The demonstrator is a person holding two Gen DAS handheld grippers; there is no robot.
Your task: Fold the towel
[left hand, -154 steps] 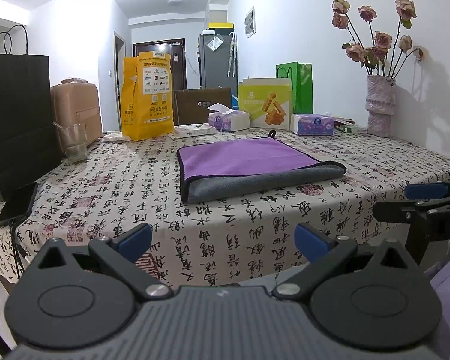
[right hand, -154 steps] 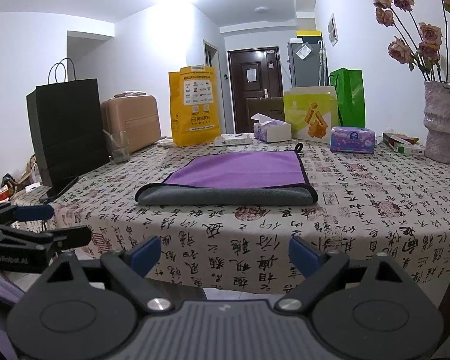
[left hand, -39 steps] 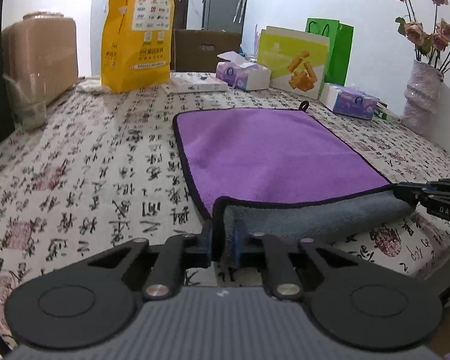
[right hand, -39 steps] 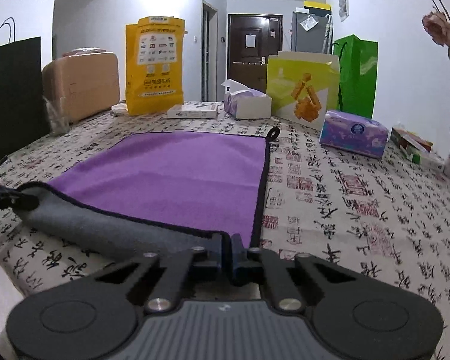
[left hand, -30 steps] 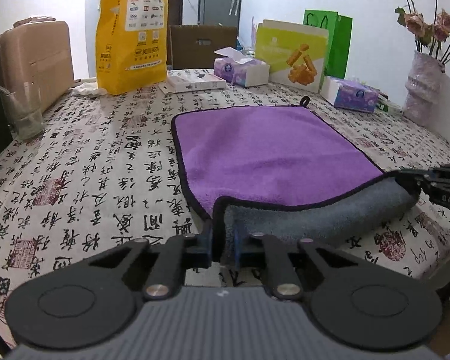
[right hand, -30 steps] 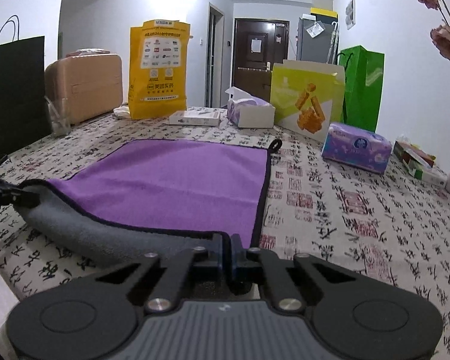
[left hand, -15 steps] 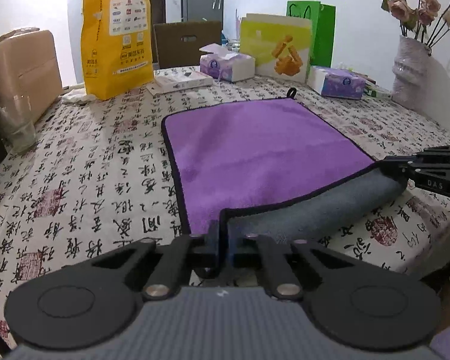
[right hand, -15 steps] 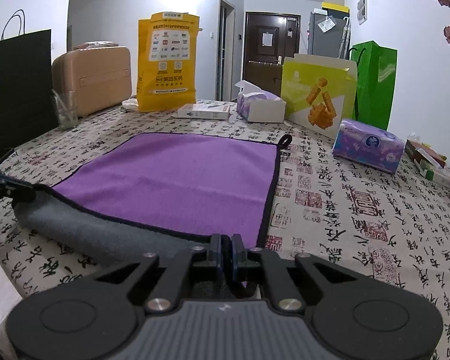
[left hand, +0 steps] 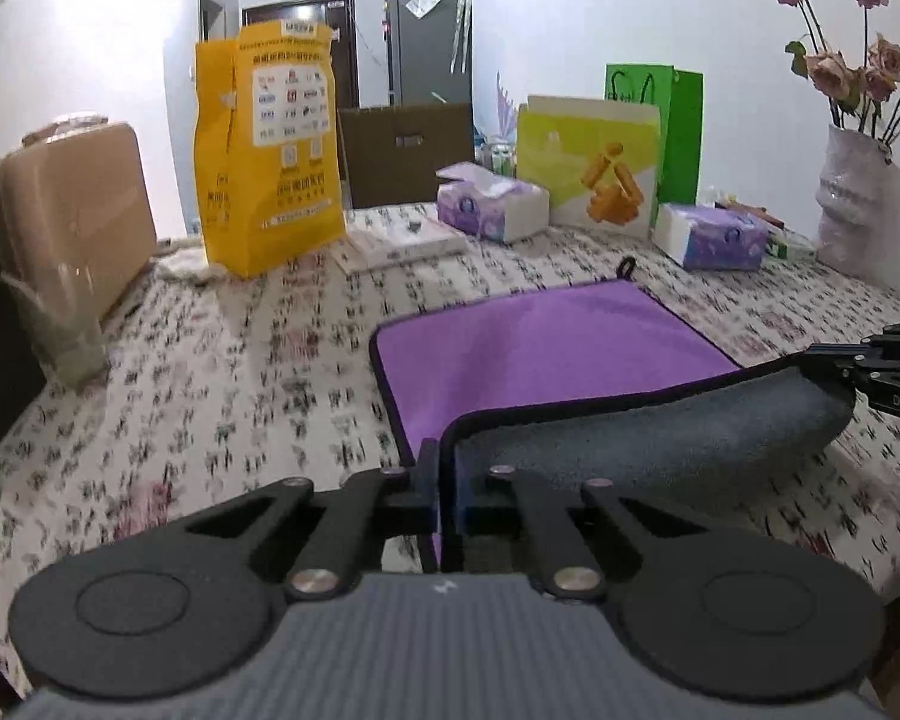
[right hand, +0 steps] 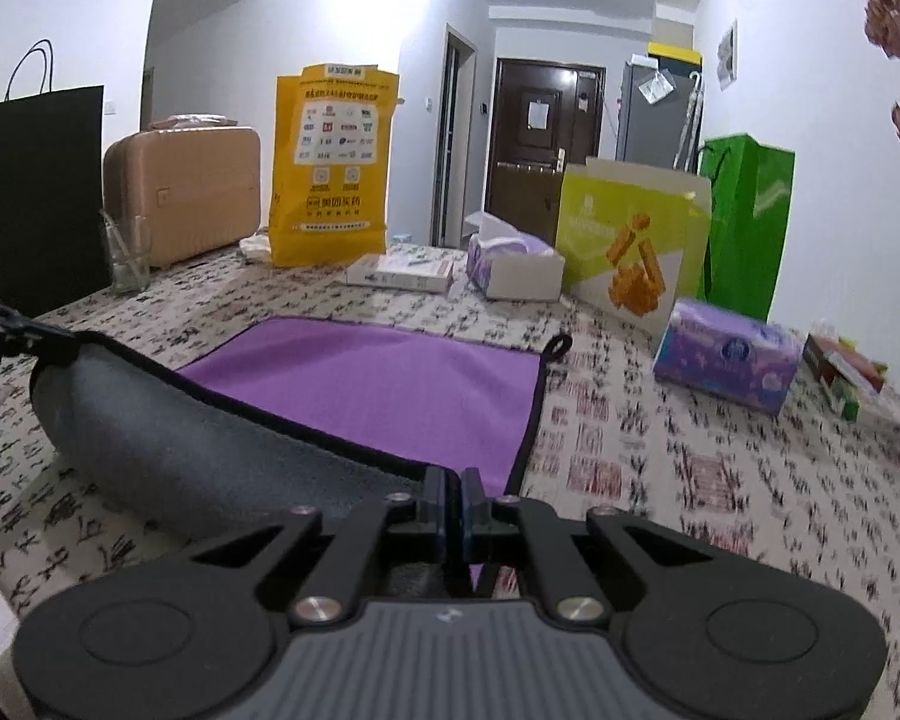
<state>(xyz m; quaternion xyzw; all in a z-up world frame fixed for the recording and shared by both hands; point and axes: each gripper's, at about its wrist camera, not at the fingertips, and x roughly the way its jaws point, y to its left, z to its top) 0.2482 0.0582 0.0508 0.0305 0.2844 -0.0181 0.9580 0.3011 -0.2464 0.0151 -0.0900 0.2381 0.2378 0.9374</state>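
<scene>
A purple towel (left hand: 546, 348) with a grey underside and black trim lies on the patterned tablecloth (left hand: 210, 396). My left gripper (left hand: 444, 480) is shut on the towel's near left corner. My right gripper (right hand: 455, 498) is shut on the near right corner. Both hold the near edge raised above the table, and the grey underside (right hand: 180, 450) curls over toward the far edge. The right gripper shows at the right of the left wrist view (left hand: 870, 363). The towel's hanging loop (right hand: 561, 343) lies at the far right corner.
At the far side stand a yellow bag (left hand: 267, 150), tissue boxes (left hand: 492, 207) (right hand: 729, 360), a yellow-green box (right hand: 630, 240) and a green bag (right hand: 744, 216). A glass (left hand: 60, 324), a tan suitcase (right hand: 186, 192) and a black bag (right hand: 30, 192) are left. A vase (left hand: 852, 204) is right.
Both grippers have lifted the towel's near edge higher and carried it forward over the purple side. The grey fold stands taller and less purple shows.
</scene>
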